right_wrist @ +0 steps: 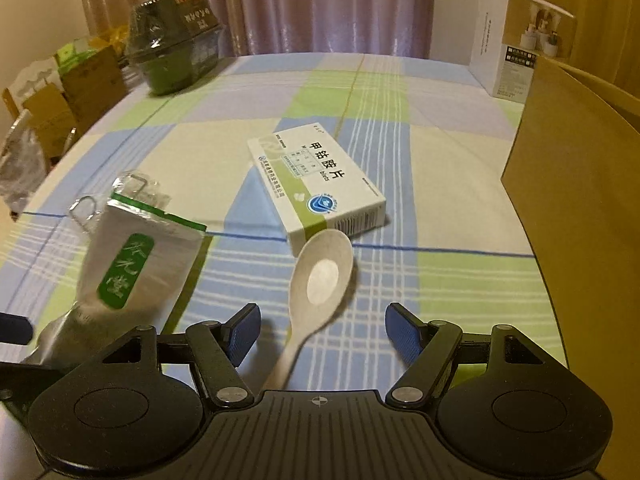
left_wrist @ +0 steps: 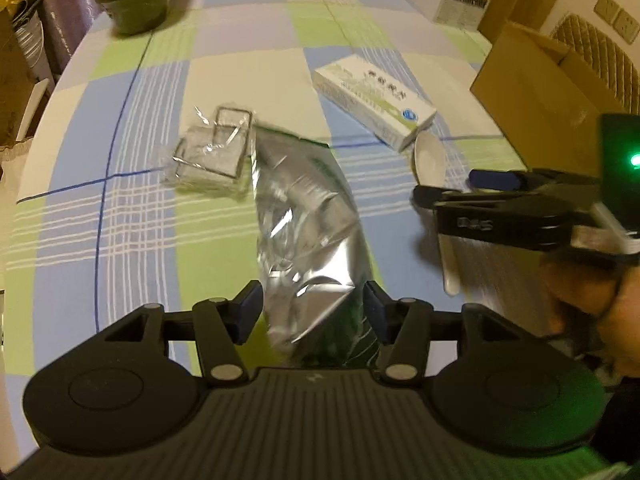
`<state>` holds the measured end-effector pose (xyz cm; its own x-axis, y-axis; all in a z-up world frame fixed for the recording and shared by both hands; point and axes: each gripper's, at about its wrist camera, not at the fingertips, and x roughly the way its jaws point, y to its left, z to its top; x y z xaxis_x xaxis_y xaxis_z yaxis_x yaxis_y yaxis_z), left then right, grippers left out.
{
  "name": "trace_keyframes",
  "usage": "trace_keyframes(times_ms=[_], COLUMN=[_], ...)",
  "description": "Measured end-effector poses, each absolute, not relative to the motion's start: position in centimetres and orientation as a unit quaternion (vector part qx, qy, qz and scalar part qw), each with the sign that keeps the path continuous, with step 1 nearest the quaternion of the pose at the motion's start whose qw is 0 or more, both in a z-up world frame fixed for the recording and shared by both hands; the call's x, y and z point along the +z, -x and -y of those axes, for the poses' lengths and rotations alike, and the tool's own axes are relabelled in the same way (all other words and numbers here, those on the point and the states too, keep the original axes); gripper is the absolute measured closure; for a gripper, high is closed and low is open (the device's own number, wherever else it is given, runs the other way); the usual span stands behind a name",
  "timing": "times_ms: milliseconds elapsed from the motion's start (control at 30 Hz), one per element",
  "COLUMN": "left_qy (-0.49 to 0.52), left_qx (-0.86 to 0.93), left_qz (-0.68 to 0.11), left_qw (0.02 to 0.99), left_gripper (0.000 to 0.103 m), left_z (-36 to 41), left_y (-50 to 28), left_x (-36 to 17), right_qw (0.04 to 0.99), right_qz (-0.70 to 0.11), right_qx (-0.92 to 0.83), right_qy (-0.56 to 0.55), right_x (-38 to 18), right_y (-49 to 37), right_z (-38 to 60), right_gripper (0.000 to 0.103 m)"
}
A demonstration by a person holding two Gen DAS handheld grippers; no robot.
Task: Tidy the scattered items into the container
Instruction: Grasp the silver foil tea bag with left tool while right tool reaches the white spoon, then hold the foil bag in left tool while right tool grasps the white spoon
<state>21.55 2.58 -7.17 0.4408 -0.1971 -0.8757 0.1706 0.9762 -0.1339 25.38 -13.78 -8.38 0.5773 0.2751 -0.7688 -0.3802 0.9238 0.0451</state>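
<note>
- The left gripper (left_wrist: 312, 316) is pinching the bottom end of a silver foil pouch (left_wrist: 304, 232), its blue pads pressing on both sides of the crinkled foil.
- In the right wrist view the same pouch (right_wrist: 136, 268) is showing a green label with white characters and a green strip along its top edge, sitting at about 9 o'clock from the spoon.
- The right gripper (right_wrist: 320, 332) is standing spread, its two blue pads well apart, with the handle of a white spoon (right_wrist: 320, 276) running between them but touching neither.
- In the left wrist view that right gripper (left_wrist: 444, 190) is reaching in from 3 o'clock, held by a hand (left_wrist: 600, 304), above the spoon (left_wrist: 430, 160).
- A white-and-green medicine box (right_wrist: 316, 188) is lying flat at 12 o'clock from the spoon bowl, just beside it.
- A clear plastic packet holding metal wire clips (left_wrist: 212, 152) is lying at 11 o'clock from the pouch, touching its top corner.
- A brown cardboard box (right_wrist: 580, 220), the container, is standing at 3 o'clock on the checked tablecloth (right_wrist: 460, 288).
- A dark green bowl-shaped pack (right_wrist: 172, 48) is sitting at the far edge, around 10 o'clock.
</note>
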Motion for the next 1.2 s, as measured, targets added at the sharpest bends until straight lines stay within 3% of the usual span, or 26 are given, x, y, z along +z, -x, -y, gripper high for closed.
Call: trace_keyframes(times_ms=[100,233,267,300,333,367,767,967,1200], left_qy=[0.016,0.03,0.032,0.033,0.034,0.034,0.038,-0.007,-0.051], left_qx=[-0.108,-0.113,-0.113,-0.114,-0.116,-0.117,-0.131,-0.158,-0.234], left_qz=[-0.516,-0.516,-0.518,-0.519,-0.521,-0.523,-0.55,-0.554,-0.593], left_qw=[0.85,0.849,0.847,0.846,0.845,0.844,0.824,0.818,0.768], left_gripper=[0.051,0.04,0.036,0.035,0.035,0.034,0.034,0.048,0.048], left_z=[-2.9,-3.2,-3.2,-3.1,-3.1,-3.1,-2.5,-1.2,1.6], left_y=[-22.0,-22.9,-23.2,-23.4,-23.5,-23.7,-25.0,-23.9,-19.3], left_x=[-7.0,-7.3,-7.5,-7.7,-7.9,-8.0,-10.1,-9.9,-8.6], right_qw=[0.888,0.888,0.889,0.89,0.889,0.889,0.873,0.864,0.85], right_qz=[-0.417,-0.416,-0.414,-0.41,-0.409,-0.41,-0.432,-0.454,-0.472], right_qx=[0.183,0.184,0.183,0.185,0.187,0.189,0.218,0.215,0.229], right_qy=[0.069,0.073,0.075,0.08,0.084,0.082,0.058,0.042,0.045], right_x=[-8.8,-9.1,-9.0,-8.9,-8.8,-8.7,-7.0,-6.9,-6.2], right_y=[-25.7,-26.1,-26.1,-26.2,-26.2,-26.2,-20.5,-16.4,-12.8], right_z=[13.2,12.9,12.9,12.9,13.0,13.2,18.3,20.8,22.2], right_gripper=[0.028,0.03,0.039,0.061,0.069,0.071,0.073,0.073,0.073])
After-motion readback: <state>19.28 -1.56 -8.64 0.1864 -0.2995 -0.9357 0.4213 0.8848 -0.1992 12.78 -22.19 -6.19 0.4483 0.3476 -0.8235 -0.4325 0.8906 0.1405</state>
